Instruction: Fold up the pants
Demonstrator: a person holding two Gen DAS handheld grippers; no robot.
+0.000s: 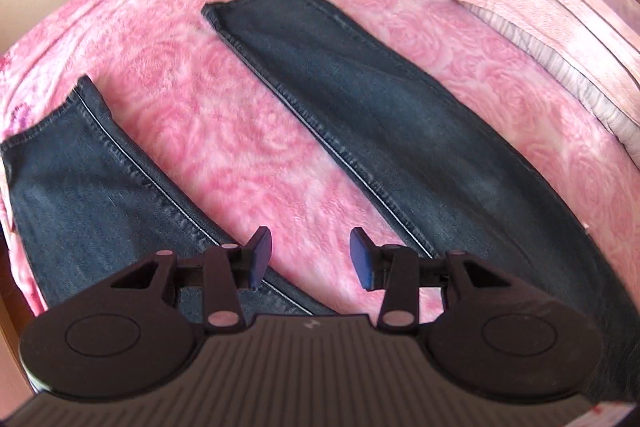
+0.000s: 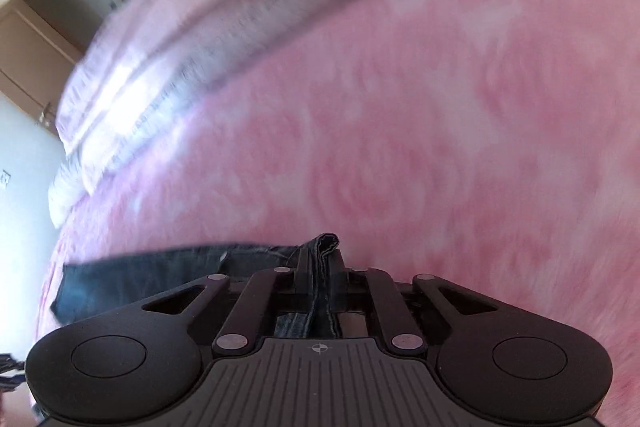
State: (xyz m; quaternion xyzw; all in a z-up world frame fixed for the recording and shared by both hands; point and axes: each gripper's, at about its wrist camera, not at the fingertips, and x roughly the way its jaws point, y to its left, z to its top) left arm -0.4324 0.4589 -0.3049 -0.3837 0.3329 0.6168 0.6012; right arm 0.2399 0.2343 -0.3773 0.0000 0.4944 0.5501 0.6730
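Observation:
Dark blue jeans lie spread on a pink bed. In the left wrist view one leg runs from the upper middle down to the right, and the other leg lies at the left. My left gripper hovers open above the pink gap between the legs, with nothing between its blue pads. In the right wrist view my right gripper is shut on a bunched fold of the jeans. More denim trails to the left of it.
A pink rose-patterned blanket covers the bed. Folded pink and grey bedding is stacked along the far right edge. In the right wrist view a wooden door and a white wall stand to the left.

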